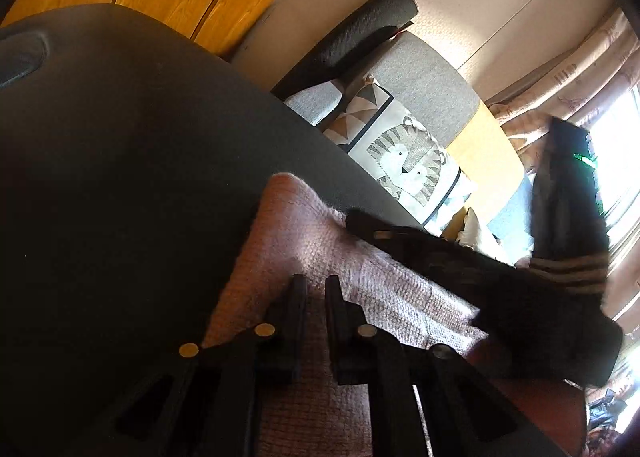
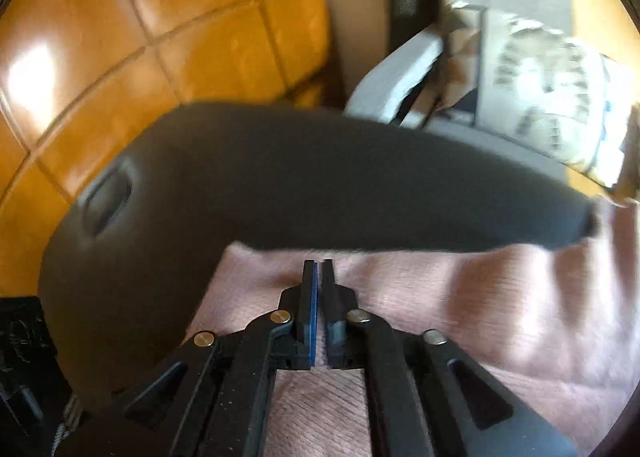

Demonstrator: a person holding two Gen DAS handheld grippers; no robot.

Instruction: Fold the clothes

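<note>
We observed a pink waffle-knit garment (image 1: 320, 257) lying on a dark grey moulded plastic surface (image 1: 120, 177), with one rounded corner of the fabric near that surface's far edge. The left gripper (image 1: 316, 283) rested over the garment; its two black fingers stood slightly apart, pink fabric showed in the narrow gap, and we could not tell whether they pinched any of it. A black fuzzy garment with pale stripes (image 1: 540, 297) lay across the pink one to the right of the left gripper.

In the right wrist view, which was blurred, the right gripper (image 2: 318, 263) sat above the pink waffle-knit garment (image 2: 440, 297). Its jaws were drawn almost together, a blue pad lining one finger, and we saw no fabric between the tips. The dark grey moulded plastic surface (image 2: 280, 177) extended beyond the garment and carried an oval recess (image 2: 106, 203) at its left.

Past the surface stood a grey upholstered sofa (image 1: 424, 85) holding a white cushion printed with a striped animal (image 1: 404, 161). An orange tiled floor (image 2: 120, 57) lay beyond.
</note>
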